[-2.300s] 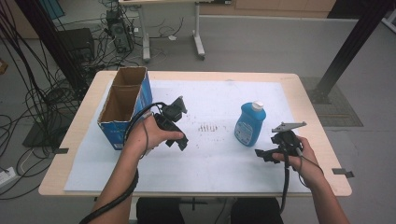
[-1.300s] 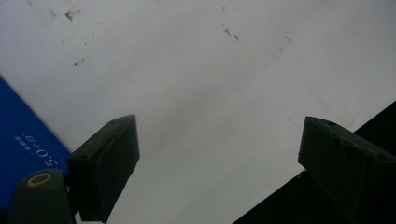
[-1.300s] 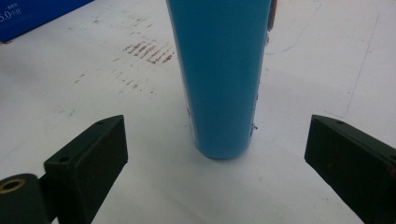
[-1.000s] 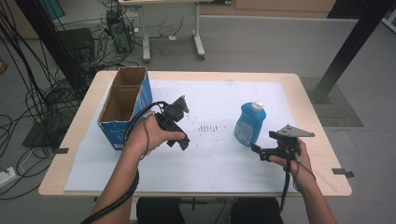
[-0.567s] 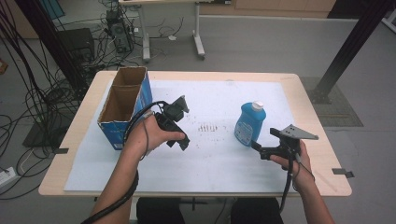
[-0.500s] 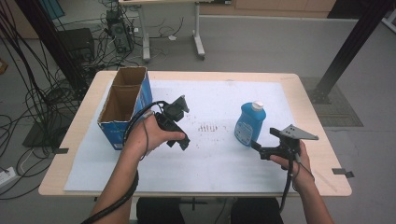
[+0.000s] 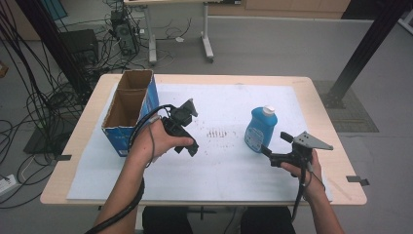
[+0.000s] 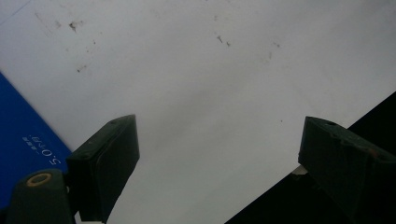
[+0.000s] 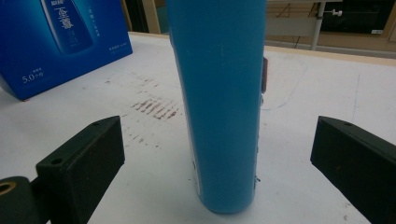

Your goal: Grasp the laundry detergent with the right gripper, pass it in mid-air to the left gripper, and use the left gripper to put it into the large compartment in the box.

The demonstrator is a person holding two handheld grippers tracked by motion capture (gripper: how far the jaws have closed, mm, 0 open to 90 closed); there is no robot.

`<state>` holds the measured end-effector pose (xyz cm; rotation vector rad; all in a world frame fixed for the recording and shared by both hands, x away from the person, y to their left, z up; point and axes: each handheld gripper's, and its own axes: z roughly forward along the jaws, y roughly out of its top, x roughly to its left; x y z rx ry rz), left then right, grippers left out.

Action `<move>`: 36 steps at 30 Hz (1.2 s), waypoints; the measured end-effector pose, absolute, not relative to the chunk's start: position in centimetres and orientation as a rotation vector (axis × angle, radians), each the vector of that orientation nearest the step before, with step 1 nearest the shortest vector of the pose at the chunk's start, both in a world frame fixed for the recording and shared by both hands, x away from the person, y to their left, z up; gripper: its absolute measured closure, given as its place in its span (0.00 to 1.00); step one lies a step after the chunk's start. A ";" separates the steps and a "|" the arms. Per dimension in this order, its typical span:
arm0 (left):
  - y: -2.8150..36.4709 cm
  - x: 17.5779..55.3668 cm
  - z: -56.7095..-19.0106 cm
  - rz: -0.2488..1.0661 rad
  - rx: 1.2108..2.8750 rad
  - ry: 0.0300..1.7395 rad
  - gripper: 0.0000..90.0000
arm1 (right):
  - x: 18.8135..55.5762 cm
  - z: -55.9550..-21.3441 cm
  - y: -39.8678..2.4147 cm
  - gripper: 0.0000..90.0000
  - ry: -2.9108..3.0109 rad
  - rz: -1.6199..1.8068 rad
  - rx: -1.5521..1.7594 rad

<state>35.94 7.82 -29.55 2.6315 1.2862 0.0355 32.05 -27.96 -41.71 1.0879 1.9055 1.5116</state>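
The blue detergent bottle (image 7: 260,129) stood upright on the white sheet (image 7: 234,165) that covered the tabletop (image 7: 336,146), right of its middle, with a white cap (image 7: 268,110) on top. In the right gripper view its body (image 9: 219,102) rose between the two jaws, which were spread wide and did not touch it. The right gripper (image 7: 276,146) was just beside the bottle, low at its base. The bottle looked like smooth, stiff plastic, probably slippery and maybe heavy if full, so a hold across the narrow sides at mid-height seemed safest. The left gripper (image 7: 187,127), its jaws also spread, was over the bare sheet near the open blue carton (image 7: 129,114), well apart from the bottle.
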 end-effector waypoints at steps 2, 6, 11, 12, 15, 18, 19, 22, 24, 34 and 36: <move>7.8 36.0 -29.5 0.034 2.633 1.286 0.14 | 32.1 -41.7 -27.8 0.03 1.908 1.513 1.080; 7.9 36.0 -29.5 0.035 2.633 1.291 0.14 | 32.5 -41.8 -27.5 0.04 1.908 1.503 1.078; 8.0 36.0 -29.5 0.034 2.636 1.294 0.14 | 33.0 -41.7 -27.2 0.04 1.911 1.498 1.068; 7.9 36.0 -29.5 0.033 2.636 1.294 0.14 | 33.2 -41.8 -27.1 0.04 1.912 1.493 1.069; 7.9 36.0 -29.6 0.025 2.637 1.289 0.14 | 33.6 -41.8 -26.9 0.04 1.915 1.484 1.069; 7.9 36.0 -29.5 0.024 2.642 1.287 0.14 | 34.0 -41.9 -26.8 0.04 1.916 1.479 1.067; 7.9 36.0 -29.5 0.028 2.643 1.287 0.14 | 34.1 -41.9 -26.8 0.04 1.917 1.476 1.068; 7.9 36.0 -29.3 0.028 2.642 1.288 0.14 | 34.4 -42.0 -26.6 0.04 1.913 1.478 1.072; 8.0 36.0 -29.2 0.030 2.641 1.286 0.14 | 34.6 -42.1 -26.5 0.04 1.913 1.479 1.075; 8.3 36.1 -29.3 0.034 2.645 1.296 0.14 | 35.4 -42.6 -26.0 0.04 1.900 1.490 1.088; 8.3 36.1 -29.2 0.034 2.645 1.295 0.14 | 35.6 -42.7 -25.8 0.04 1.897 1.493 1.092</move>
